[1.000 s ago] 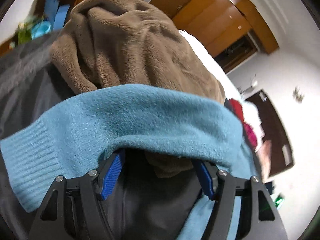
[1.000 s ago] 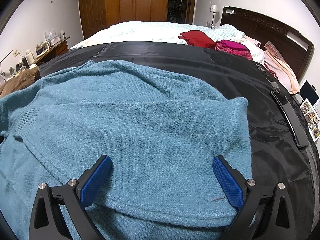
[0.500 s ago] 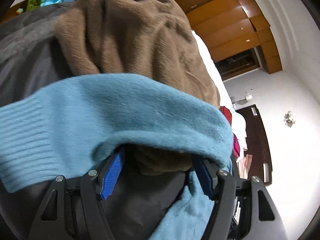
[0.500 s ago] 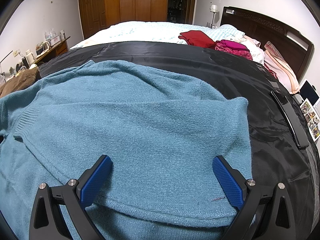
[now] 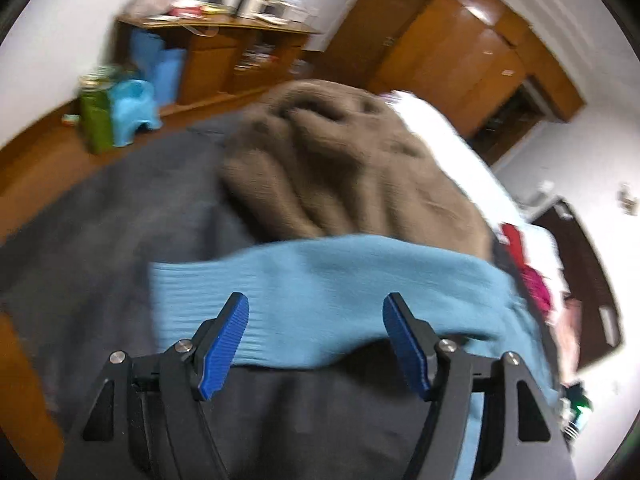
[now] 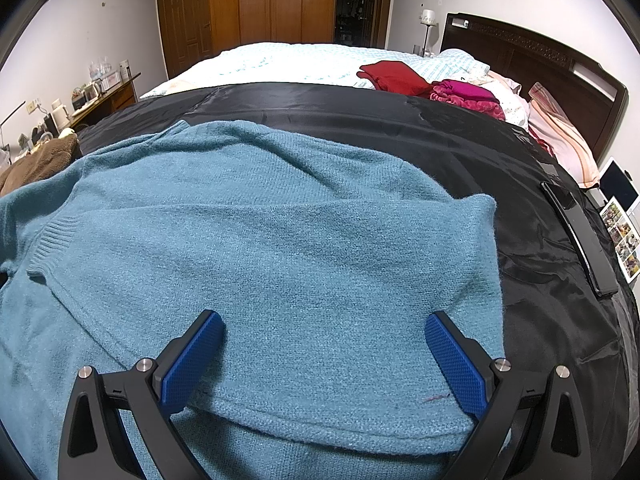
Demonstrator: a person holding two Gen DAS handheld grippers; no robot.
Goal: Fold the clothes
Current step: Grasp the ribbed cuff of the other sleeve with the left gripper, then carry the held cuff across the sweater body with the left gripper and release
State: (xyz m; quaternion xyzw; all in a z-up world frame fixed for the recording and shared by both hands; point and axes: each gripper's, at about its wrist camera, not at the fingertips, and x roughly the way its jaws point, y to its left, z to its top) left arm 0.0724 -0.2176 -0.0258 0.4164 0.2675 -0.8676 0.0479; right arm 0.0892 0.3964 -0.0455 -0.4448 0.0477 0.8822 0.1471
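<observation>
Closest to me, my right gripper (image 6: 322,354) sits low over the teal knitted sweater (image 6: 280,248), its blue-padded jaws spread wide and holding nothing; the folded hem of the knit lies under and between them. That sweater is spread flat on a glossy black sheet (image 6: 520,168) covering the near part of the bed, one side already folded inward so a straight edge runs down the right. A long black strap-like bar (image 6: 576,236) lies on the sheet just right of the knit.

My left gripper (image 5: 316,340) is likewise wide open and empty. The ribbed cuff of the sweater's teal sleeve (image 5: 320,292) stretches across just beyond its fingertips, draped on the dark sheet; this view is blurred, so I cannot tell whether the pads touch the wool. Right behind the sleeve sits a crumpled brown fleece garment (image 5: 352,168).

Farther up the bed, I see a folded red garment (image 6: 394,76) and a bunched magenta one (image 6: 468,94) resting on the pale blue bedspread (image 6: 288,60), near the pillows and the dark wooden headboard (image 6: 532,52). Brown wooden wardrobe doors (image 6: 272,0) fill the far wall.
</observation>
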